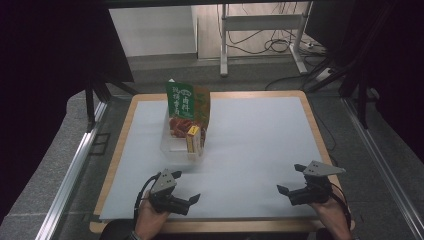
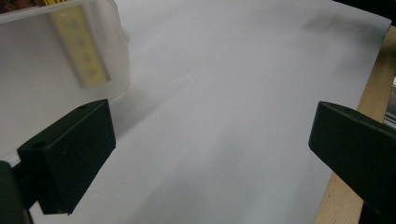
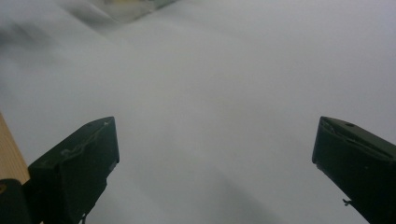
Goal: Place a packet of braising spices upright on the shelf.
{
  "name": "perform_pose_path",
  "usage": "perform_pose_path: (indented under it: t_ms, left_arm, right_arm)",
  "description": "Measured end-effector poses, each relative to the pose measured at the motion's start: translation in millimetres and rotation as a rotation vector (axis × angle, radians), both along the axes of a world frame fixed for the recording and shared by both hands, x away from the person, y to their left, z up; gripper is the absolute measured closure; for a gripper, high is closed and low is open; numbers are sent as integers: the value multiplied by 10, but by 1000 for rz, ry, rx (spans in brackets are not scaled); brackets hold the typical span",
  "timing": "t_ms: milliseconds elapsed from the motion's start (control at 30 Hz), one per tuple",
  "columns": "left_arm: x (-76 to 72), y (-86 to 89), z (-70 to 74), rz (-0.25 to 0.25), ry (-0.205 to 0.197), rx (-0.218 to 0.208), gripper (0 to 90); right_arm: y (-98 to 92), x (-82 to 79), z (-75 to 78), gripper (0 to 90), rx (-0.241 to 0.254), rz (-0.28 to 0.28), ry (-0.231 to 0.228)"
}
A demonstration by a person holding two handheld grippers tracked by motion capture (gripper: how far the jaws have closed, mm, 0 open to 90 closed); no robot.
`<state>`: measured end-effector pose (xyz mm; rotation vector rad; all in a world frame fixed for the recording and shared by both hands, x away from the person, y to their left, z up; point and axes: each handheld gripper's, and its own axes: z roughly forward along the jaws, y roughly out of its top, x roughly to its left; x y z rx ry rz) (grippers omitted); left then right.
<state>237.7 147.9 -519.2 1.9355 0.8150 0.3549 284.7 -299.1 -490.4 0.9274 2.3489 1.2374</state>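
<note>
Resting released near the counter's front edge, left claw (image 1: 186,186) and right claw (image 1: 291,179) could topple the seemingly unsteady clear plastic bin (image 1: 172,142) if approached carelessly.

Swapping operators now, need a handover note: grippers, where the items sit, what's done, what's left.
Left gripper: jaws open, empty, near the table's front edge.
Right gripper: jaws open, empty, front right.
Clear plastic bin sits left of centre on the white sheet. In it stand a green-and-red snack bag and a yellow box.
Done: both items are in the bin.
Left: nothing else lies on the sheet; the bin seems the likeliest thing to handle next.
</note>
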Motion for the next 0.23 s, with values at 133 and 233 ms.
perform_pose_path:
  t_ms: [133,233]
  left_arm:
    - [0,-4,1,-1,-1,2,2]
    - [1,-8,4,-1,-5,4,2]
  right_arm:
    - [-46,8,-21,4,1,-12,17]
    - [-55,9,-17,4,10,-19,18]
